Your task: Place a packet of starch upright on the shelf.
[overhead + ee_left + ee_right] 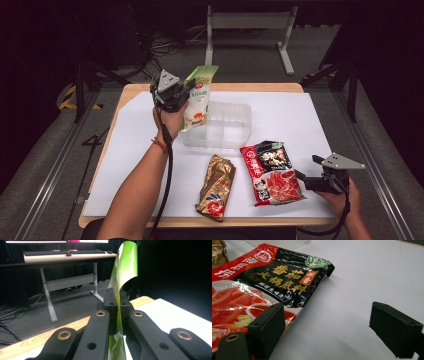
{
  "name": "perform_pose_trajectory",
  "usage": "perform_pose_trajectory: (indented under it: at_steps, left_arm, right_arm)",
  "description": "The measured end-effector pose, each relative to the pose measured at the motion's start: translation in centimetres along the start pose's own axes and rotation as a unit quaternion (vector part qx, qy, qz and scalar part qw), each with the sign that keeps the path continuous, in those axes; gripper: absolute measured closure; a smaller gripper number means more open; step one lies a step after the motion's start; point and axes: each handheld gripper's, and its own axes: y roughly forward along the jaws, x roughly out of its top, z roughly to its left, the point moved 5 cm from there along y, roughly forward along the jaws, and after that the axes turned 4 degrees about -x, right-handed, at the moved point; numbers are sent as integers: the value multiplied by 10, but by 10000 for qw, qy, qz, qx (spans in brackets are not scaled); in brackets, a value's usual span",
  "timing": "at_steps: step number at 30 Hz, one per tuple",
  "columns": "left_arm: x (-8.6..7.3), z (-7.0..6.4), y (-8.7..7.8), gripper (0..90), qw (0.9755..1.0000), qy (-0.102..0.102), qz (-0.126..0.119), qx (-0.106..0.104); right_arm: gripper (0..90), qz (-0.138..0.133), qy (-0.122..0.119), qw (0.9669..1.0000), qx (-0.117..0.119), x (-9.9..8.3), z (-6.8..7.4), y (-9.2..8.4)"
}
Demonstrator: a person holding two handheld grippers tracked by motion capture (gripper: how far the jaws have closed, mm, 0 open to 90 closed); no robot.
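Sachet (198, 97) of green and white hangs upright from my left claw (186, 86), clamped flat on its upper edge, held just above the clear plastic bin's (235, 142) left side, likely for dropping in. My right claw (306, 178) rests on the table (295, 115) with jaws apart beside the red pouch (271, 172), probably next.

I see a wooden table (127, 92) almost wholly covered by a white sheet (285, 117). On the sheet a clear plastic tray (227, 125) sits near the table's middle, a gold pouch (216, 186) by the near edge, and a red-and-black packet (271, 172) just right of it.
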Motion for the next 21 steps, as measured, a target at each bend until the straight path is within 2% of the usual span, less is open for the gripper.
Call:
perform_pose_trajectory:
  at_steps: [2,7,8,10,13,14,15,16,17,19,21]
  left_arm:
    - [-2,0,7,900,9999,-117,-16,-65]
    - [-3,4,14,900,9999,-91,-74,97]
    - [-3,5,15,900,9999,-62,-67,97]
    - [-4,7,15,900,9998,-136,-108,79]
    - [-6,11,10,900,9997,-72,-101,190]
    - [-6,13,9,900,9995,16,-53,299]
    - [-6,13,9,900,9995,16,-53,299]
    - [-7,18,6,900,9993,-3,-70,364]
    - [-8,20,4,900,9994,-136,-109,295]
    - [-9,23,4,900,9990,-73,-137,418]
    - [-11,23,5,900,9991,-222,-195,307]
  right_arm:
    - [139,-6,36,10000,20,0,0,0]
    - [142,-30,50,10000,30,0,0,-1]
    - [142,-27,42,10000,22,0,0,-1]
    - [141,-41,54,10000,31,0,0,-1]
    - [141,-36,45,10000,23,0,0,-1]
    - [141,-27,57,10000,27,0,0,-1]
    - [141,-27,57,10000,27,0,0,-1]
    - [141,-15,56,10000,33,0,0,0]
    - [141,-13,29,10000,34,0,1,0]
    - [141,-5,1,10000,40,1,2,1]
    - [141,25,2,10000,49,1,2,2]
